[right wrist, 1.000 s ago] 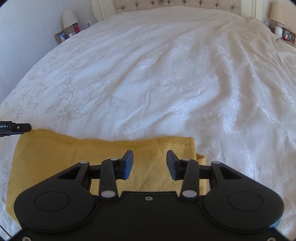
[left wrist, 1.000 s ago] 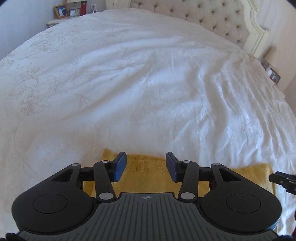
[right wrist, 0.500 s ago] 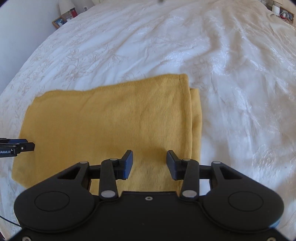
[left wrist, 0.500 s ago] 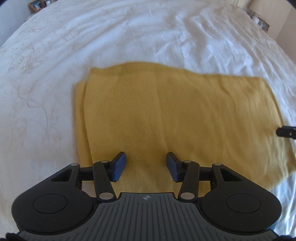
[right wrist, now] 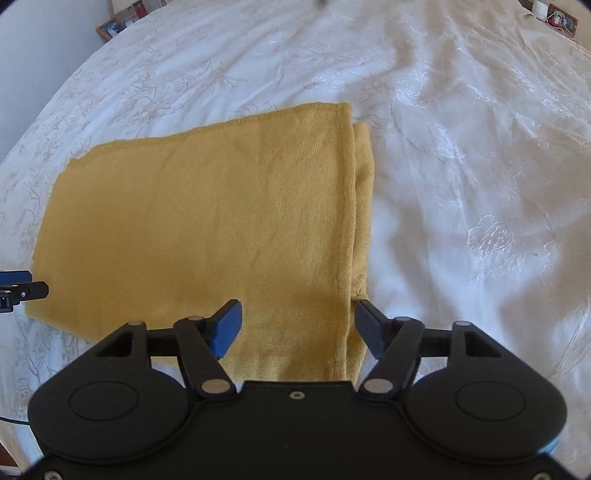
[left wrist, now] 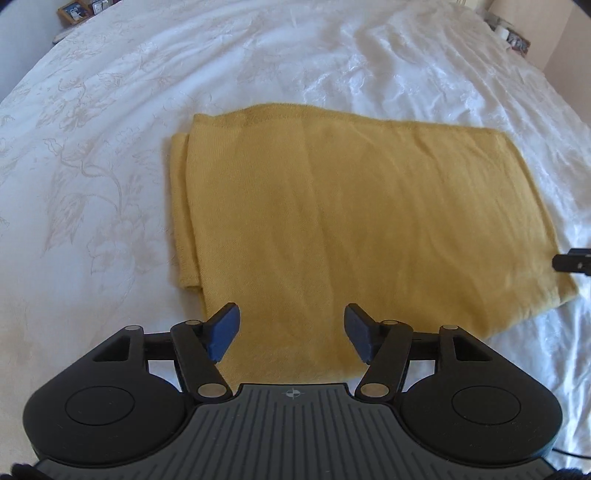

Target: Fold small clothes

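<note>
A mustard-yellow knit garment [left wrist: 369, 221] lies folded flat on the white bed, its layered edge at the left in the left wrist view and at the right [right wrist: 360, 206] in the right wrist view. My left gripper [left wrist: 291, 332] hovers over the garment's near edge toward its left end; its jaws are opening and hold nothing. My right gripper [right wrist: 297, 330] hangs over the near edge at the garment's right end, jaws also opening, with cloth below them but not pinched. Each gripper's tip shows at the edge of the other's view [left wrist: 574, 262] [right wrist: 20, 288].
The white embroidered bedspread [left wrist: 110, 184] stretches all around the garment, wrinkled toward the far side [right wrist: 461, 147]. Bedside tables with picture frames [left wrist: 75, 11] [right wrist: 110, 27] stand at the far corners of the bed.
Both grippers have tilted down and drawn back toward the near edge, bringing the whole garment into view. The jaws of both stand wider apart than before.
</note>
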`<state>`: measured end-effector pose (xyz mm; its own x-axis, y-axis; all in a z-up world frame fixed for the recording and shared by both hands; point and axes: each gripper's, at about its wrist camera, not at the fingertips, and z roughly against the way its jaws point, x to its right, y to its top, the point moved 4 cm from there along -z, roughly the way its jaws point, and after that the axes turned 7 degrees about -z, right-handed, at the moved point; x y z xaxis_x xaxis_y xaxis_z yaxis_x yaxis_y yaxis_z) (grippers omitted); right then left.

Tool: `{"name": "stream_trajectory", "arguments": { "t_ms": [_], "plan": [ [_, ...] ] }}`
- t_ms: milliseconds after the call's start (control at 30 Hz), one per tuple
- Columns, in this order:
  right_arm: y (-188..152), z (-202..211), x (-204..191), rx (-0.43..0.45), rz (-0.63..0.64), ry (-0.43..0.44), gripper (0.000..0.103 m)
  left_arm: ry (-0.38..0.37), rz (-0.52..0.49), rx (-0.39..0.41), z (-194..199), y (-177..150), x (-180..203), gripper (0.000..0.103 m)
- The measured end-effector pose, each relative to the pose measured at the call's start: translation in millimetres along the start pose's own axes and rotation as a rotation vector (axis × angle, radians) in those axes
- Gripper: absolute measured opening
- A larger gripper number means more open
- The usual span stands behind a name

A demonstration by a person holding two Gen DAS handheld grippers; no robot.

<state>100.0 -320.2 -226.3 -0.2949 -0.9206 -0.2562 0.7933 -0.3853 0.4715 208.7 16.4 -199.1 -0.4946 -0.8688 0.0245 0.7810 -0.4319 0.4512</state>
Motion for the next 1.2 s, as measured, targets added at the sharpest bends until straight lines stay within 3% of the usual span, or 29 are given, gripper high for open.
{"name": "stream_trajectory", "arguments": {
  "t_ms": [100,267,433,733,833,1033,1200],
  "plan": [
    [-1,0,-9,0.001,-0.001,0.025,0.089,-0.069,0.017,0.007,-3,15,22,0.071],
    [-11,-7,-12,-0.046,-0.025,0.022,0.091,-0.141,-0.032,-0.036,-22,21,64,0.073],
    [-23,-4,0,-0.071,-0.081,0.009,0.091,-0.057,-0.085,-0.164,-49,4,82,0.074],
    [-44,-9,27,-0.145,-0.192,0.041,0.096,-0.031,-0.055,-0.195,-65,-5,80,0.103],
    [-47,-15,27,-0.161,-0.181,0.077,0.103,0.000,-0.043,-0.206,-72,-3,83,0.103],
    [-48,-28,22,-0.192,-0.114,0.090,0.103,0.054,-0.028,-0.194,-79,-3,94,0.103],
    [-48,-30,18,-0.154,-0.087,0.087,0.103,0.066,-0.026,-0.171,-79,-6,98,0.103]
  ]
}}
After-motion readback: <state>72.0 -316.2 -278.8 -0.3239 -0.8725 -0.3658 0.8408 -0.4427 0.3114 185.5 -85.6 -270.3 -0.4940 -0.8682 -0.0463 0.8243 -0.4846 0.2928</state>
